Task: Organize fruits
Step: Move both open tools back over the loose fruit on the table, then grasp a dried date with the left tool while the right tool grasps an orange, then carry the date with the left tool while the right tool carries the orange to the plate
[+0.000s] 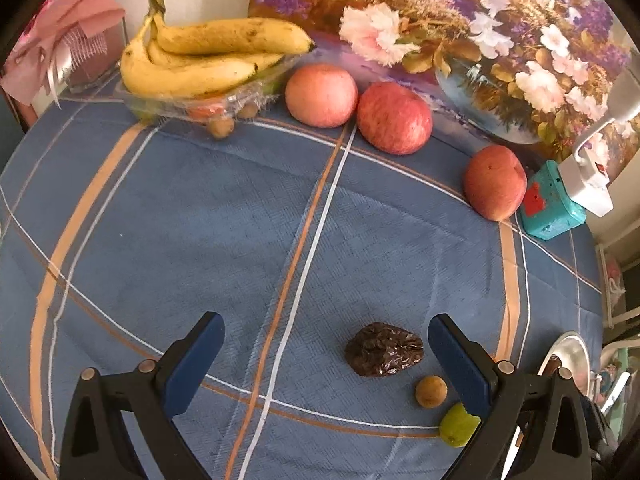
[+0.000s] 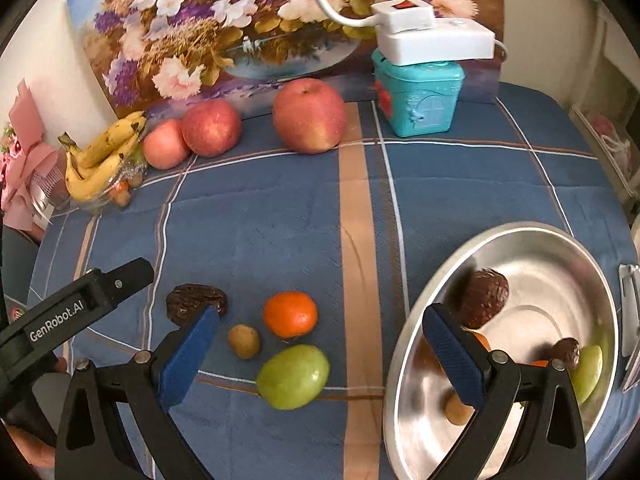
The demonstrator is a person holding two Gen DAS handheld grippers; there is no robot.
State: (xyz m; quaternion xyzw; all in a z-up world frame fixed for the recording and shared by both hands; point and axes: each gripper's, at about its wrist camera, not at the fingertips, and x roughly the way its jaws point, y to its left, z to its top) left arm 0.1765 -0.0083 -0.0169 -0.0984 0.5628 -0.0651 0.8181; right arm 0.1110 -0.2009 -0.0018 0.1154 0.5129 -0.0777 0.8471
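My left gripper (image 1: 326, 354) is open and empty, low over the blue cloth, with a wrinkled dark date (image 1: 384, 355) between its fingers nearer the right one. A small brown fruit (image 1: 431, 391) and a green fruit (image 1: 459, 426) lie by that finger. My right gripper (image 2: 320, 346) is open and empty. Between its fingers lie an orange (image 2: 290, 314), a small brown fruit (image 2: 244, 341) and a green fruit (image 2: 293, 377). The date (image 2: 196, 303) lies behind its left finger. The steel bowl (image 2: 420, 304) at the right holds dates and other fruit. The left gripper's body (image 2: 76, 308) shows at the left.
Three red apples (image 1: 321, 95) (image 1: 394, 117) (image 1: 495, 188) line the back by a flower painting (image 1: 460, 20). Bananas (image 1: 200, 60) lie on a clear tray (image 1: 192, 106) at the back left. A teal box (image 2: 418, 96) carries a white power strip (image 2: 432, 36).
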